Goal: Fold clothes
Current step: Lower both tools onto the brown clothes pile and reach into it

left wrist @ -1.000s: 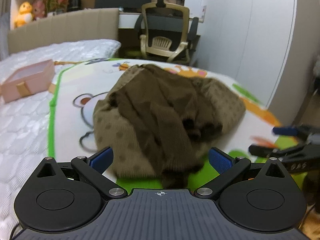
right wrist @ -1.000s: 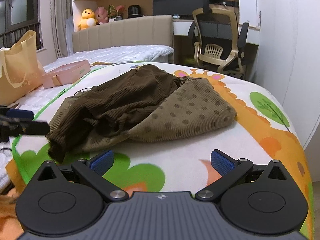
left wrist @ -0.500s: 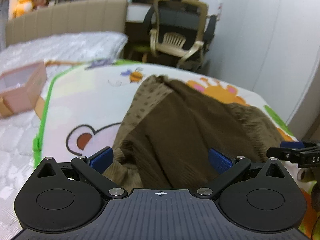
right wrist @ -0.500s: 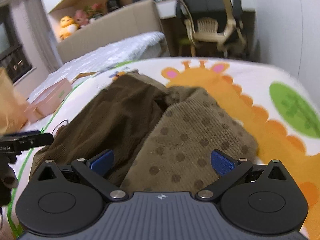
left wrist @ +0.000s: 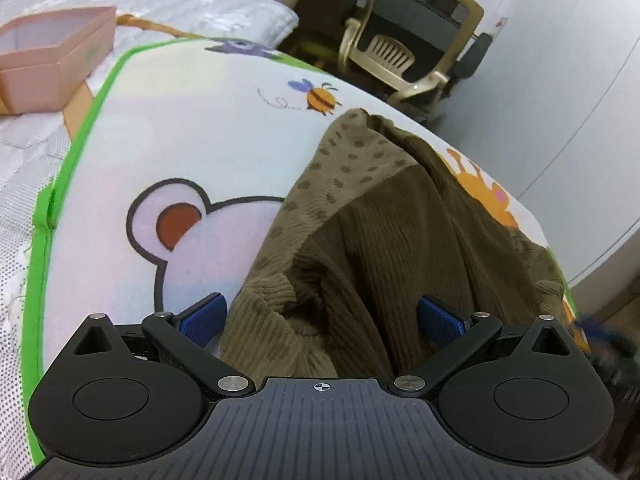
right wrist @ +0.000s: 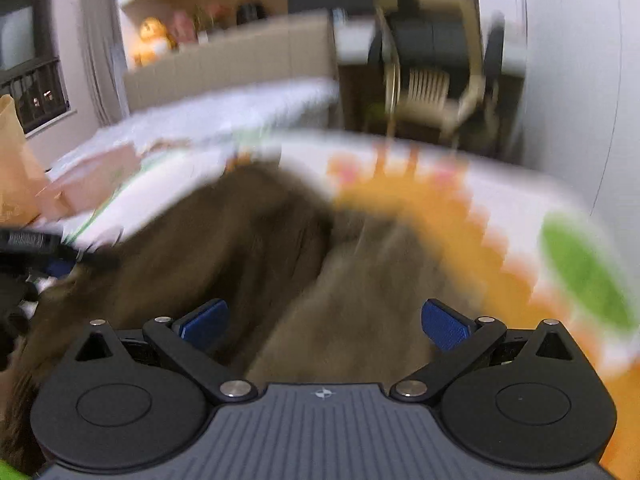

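Note:
A crumpled brown corduroy garment (left wrist: 372, 240) with a tan dotted lining lies on the cartoon-print blanket (left wrist: 200, 128). My left gripper (left wrist: 320, 316) is open and low over its near edge, with cloth between the blue pads (left wrist: 202, 316). My right gripper (right wrist: 324, 320) is open over the garment (right wrist: 248, 240); that view is motion-blurred. The left gripper shows at the left edge of the right wrist view (right wrist: 36, 242). A blur of the right gripper shows at the right edge of the left wrist view (left wrist: 604, 332).
A pink open box (left wrist: 52, 56) sits on the white mattress (left wrist: 24, 168) at the left. An office chair (left wrist: 404, 44) stands beyond the bed's far edge. A paper bag (right wrist: 16, 168) is at the left in the right wrist view.
Both grippers have moved forward and down over the garment, which now fills the space between their fingers. The right wrist view has become blurred from fast motion. Both stay open.

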A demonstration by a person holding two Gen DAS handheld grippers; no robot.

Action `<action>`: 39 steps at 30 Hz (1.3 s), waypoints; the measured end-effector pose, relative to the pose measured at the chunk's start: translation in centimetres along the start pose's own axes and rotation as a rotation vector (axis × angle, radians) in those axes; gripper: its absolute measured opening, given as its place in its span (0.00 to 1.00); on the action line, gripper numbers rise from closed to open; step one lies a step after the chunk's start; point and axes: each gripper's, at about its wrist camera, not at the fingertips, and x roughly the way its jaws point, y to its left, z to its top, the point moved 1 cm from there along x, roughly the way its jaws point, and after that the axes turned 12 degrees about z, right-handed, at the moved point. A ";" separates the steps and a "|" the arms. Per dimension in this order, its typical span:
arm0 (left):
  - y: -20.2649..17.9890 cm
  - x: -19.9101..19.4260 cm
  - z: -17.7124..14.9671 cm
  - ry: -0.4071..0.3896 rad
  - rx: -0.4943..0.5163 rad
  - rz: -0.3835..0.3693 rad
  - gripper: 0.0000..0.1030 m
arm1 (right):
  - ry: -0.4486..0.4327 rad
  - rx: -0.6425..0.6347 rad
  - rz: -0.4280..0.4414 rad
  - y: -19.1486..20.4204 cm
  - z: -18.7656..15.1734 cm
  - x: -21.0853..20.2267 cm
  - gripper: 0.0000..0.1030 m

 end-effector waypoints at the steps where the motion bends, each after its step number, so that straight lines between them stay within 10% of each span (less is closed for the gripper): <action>1: 0.2 0.1 0.0 0.004 -0.005 -0.008 1.00 | -0.014 -0.014 -0.008 -0.5 1.0 0.2 1.00; 4: 0.2 -0.2 0.9 -0.026 0.000 -0.012 1.00 | -0.024 -0.026 -0.018 -2.6 3.9 1.8 0.98; 8: 0.0 -0.2 1.9 -0.056 0.024 -0.017 1.00 | 0.077 0.106 -0.008 -6.8 4.4 7.2 0.64; 11: -0.2 0.8 1.5 -0.005 0.037 -0.048 1.00 | 0.097 0.164 0.024 -8.4 2.8 9.3 0.60; 23: -2.6 -0.1 -1.5 -0.017 0.157 -0.095 1.00 | 0.119 -0.006 0.016 -4.1 -2.9 1.0 0.21; 34: -4.5 -7.7 -8.1 0.000 0.325 -0.226 1.00 | 0.134 0.065 -0.051 -0.3 -10.7 -11.9 0.17; 39: -3.7 -13.2 -9.1 -0.086 0.356 -0.280 1.00 | 0.019 0.058 -0.079 1.1 -9.1 -15.4 0.33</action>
